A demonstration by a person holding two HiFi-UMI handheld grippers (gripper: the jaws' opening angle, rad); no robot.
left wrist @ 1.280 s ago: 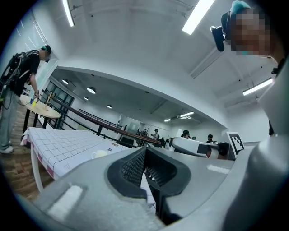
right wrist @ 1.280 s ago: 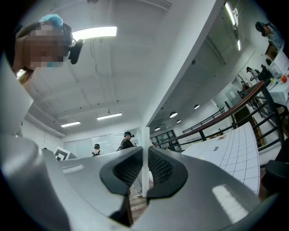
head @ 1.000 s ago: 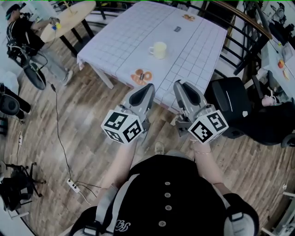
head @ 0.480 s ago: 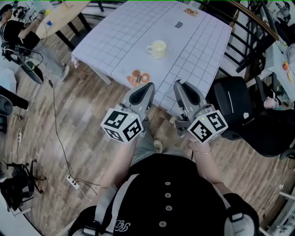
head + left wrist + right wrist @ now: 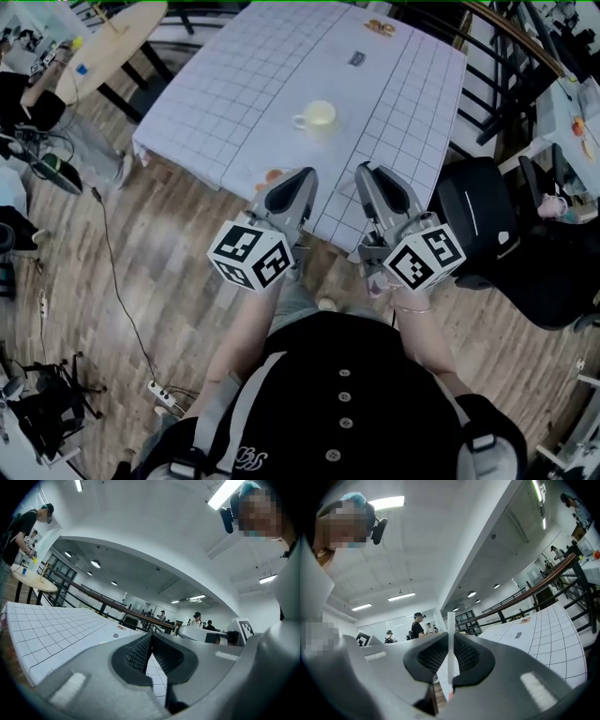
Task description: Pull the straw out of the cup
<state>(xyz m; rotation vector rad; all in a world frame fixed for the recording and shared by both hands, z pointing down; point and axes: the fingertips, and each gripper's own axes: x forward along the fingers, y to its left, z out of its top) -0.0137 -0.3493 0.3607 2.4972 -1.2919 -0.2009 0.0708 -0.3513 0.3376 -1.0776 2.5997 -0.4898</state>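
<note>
The left gripper (image 5: pixel 304 178) has its jaws together with nothing between them. The right gripper (image 5: pixel 365 172) is clamped on the straw (image 5: pixel 450 625), which stands upright between the pads, its top end clear above the jaws and its lower end below them. The straw is out of the cup (image 5: pixel 320 114). The cup stands on the table (image 5: pixel 225 84), near the middle of the gridded white cloth, well apart from both gripper tips and with bare cloth on every side. Both grippers sit side by side, a gap between them, with their tips over the near edge of the table. That edge runs on a slant from the left corner down toward the right. A black chair (image 5: pixel 473 211) stands just beside the right corner of the table and near the right gripper. To the left of the left gripper lies open wooden floor (image 5: pixel 178 244), crossed by a thin cable (image 5: pixel 111 267). A small dark card (image 5: pixel 356 58) lies on the far part of the cloth, well beyond the cup.
</note>
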